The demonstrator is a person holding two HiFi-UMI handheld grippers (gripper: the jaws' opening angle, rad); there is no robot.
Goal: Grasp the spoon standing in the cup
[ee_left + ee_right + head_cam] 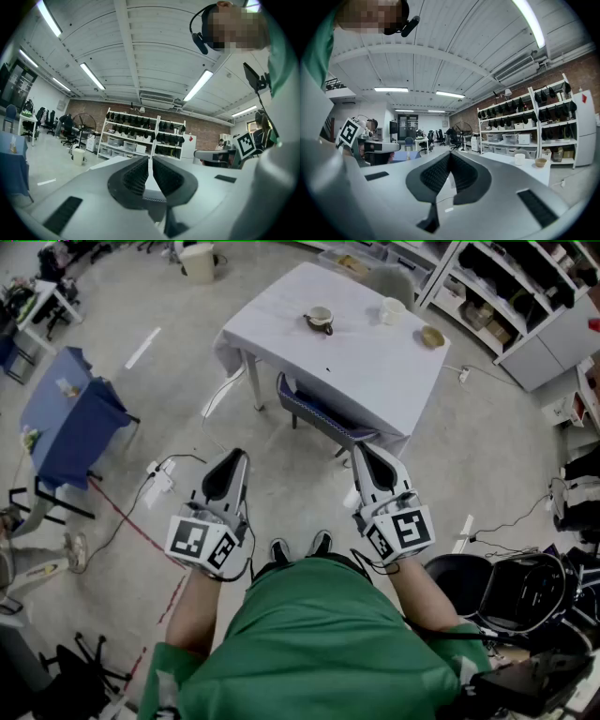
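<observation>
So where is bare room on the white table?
The white-clothed table's near half, between its front edge and the cups, is bare. Its far side is crowded: a dark-rimmed cup with a spoon, a white mug, a small tan bowl.

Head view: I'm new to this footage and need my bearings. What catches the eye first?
The left hand-held gripper and right hand-held gripper fill the lower middle, both shut and empty, pointing toward a white-clothed table farther off. On it stand a cup, a white mug and a small bowl. A blue-covered table sits at the left.
</observation>
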